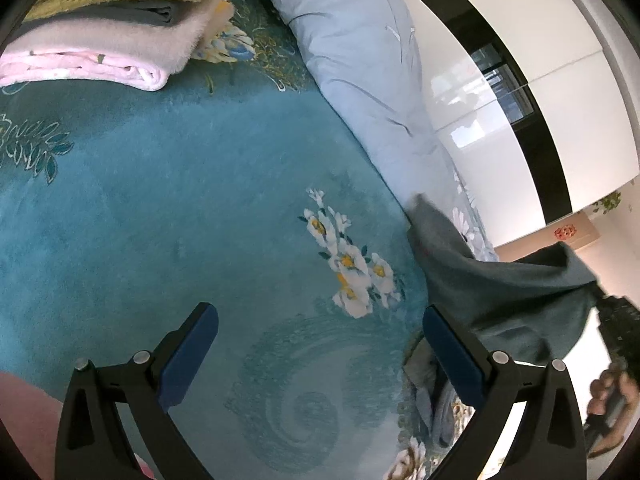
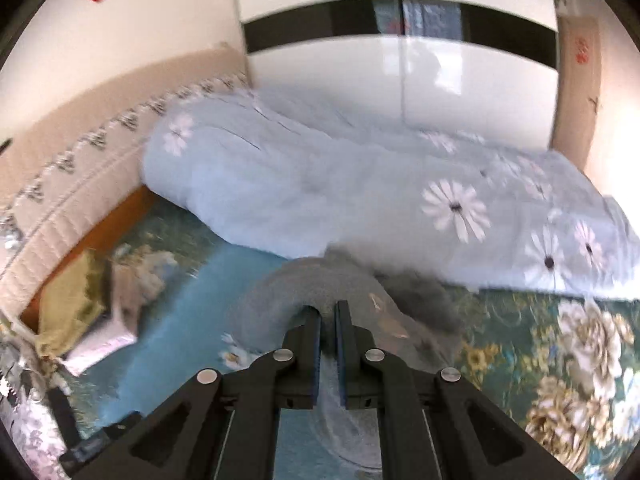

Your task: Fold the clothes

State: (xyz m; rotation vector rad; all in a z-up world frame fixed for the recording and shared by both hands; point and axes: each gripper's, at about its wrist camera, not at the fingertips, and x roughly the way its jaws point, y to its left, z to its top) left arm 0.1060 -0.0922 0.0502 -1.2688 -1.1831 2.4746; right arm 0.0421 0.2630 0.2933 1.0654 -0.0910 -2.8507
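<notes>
A dark grey-green garment (image 1: 500, 292) hangs in the air at the right of the left wrist view, above the teal floral bedspread (image 1: 160, 208). My right gripper (image 2: 328, 312) is shut on this garment (image 2: 288, 292), which bunches around its fingertips, blurred by motion. My left gripper (image 1: 320, 320) is open and empty over the bedspread, just left of the hanging cloth. The hand holding the right gripper shows at the far right of the left wrist view (image 1: 608, 400).
A stack of folded clothes (image 1: 108, 28), olive, grey and pink, lies at the bed's far left; it also shows in the right wrist view (image 2: 88, 308). A rolled light-blue daisy quilt (image 2: 360, 200) lies along the wardrobe (image 2: 400, 72) side.
</notes>
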